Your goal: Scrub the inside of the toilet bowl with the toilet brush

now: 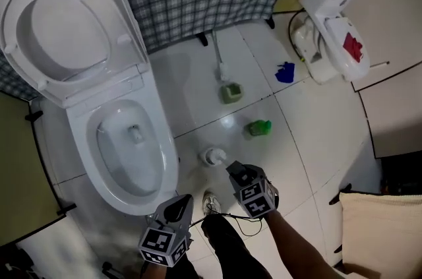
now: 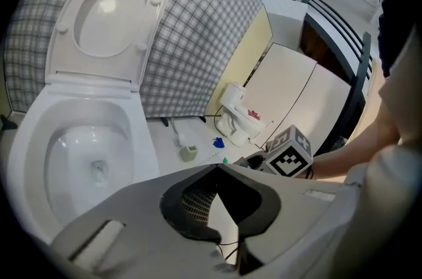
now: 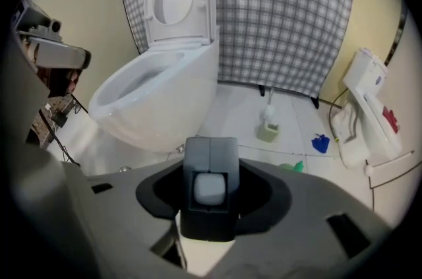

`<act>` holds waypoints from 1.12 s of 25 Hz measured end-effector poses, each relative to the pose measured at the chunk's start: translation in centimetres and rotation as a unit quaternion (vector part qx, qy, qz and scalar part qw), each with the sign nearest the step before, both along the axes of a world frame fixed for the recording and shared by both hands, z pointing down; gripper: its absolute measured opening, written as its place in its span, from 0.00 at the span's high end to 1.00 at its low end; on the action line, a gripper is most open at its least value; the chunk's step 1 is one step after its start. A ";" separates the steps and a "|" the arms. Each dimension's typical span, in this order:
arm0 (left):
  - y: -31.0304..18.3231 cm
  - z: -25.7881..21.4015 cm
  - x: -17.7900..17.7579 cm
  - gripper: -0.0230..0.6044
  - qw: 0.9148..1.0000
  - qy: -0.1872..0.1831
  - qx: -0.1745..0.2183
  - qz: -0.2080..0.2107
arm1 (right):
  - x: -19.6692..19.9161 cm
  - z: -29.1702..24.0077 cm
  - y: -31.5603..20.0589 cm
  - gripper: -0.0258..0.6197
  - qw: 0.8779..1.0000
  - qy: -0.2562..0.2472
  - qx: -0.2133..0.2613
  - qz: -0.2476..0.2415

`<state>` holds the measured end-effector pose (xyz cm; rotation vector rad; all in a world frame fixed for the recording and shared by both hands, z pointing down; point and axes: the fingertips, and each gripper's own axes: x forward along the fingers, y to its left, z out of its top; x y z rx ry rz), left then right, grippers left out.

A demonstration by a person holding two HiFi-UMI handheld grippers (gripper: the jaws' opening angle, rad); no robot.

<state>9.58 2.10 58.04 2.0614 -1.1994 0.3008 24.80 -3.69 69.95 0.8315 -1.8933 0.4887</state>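
The white toilet (image 1: 168,139) stands at the left with its lid and seat up, and the bowl is open to view. The toilet brush (image 1: 229,92) stands upright in its pale green holder on the floor tiles to the right of the bowl, its handle leaning towards the checked curtain. It also shows as the brush (image 2: 188,151) and the brush (image 3: 268,129). My left gripper (image 1: 177,207) hovers by the bowl's front rim, jaws apart and empty. My right gripper (image 1: 237,171) hangs over the floor short of the brush, holding nothing.
A white round cap (image 1: 212,155) lies on the tiles just ahead of my right gripper. A green item (image 1: 259,128) and a blue item (image 1: 285,72) lie further right. A white appliance (image 1: 330,27) stands by the back wall, and a cream cushion (image 1: 382,231) sits at the lower right.
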 end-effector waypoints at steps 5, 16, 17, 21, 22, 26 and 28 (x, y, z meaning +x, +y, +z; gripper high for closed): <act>0.8 2.0 -0.2 0.96 1.000 0.009 -0.011 -0.015 | -0.6 4.5 -0.3 0.65 1.000 0.018 -0.024 0.000; 1.2 2.2 -2.4 0.96 0.999 0.014 -0.018 -0.031 | -1.8 9.4 -2.0 0.65 0.994 0.014 -0.039 0.097; 1.2 2.1 -2.7 0.96 0.999 0.012 -0.017 -0.032 | -1.9 9.4 -2.4 0.65 0.993 0.011 -0.037 0.115; 1.2 1.8 -3.4 0.96 0.999 0.009 -0.014 -0.037 | -1.6 9.5 -3.4 0.63 0.989 0.009 -0.033 0.145; 1.1 1.6 -3.5 0.96 0.999 0.009 -0.013 -0.037 | -1.5 9.2 -3.5 0.59 0.988 0.004 -0.032 0.149; 1.2 -0.2 -4.3 0.96 0.999 0.008 -0.009 -0.040 | -1.6 5.5 -2.8 0.52 0.986 -0.017 -0.026 0.161; 0.9 -1.9 -4.8 0.96 0.999 0.006 -0.001 -0.040 | -2.0 1.9 -2.9 0.52 0.986 -0.031 -0.006 0.163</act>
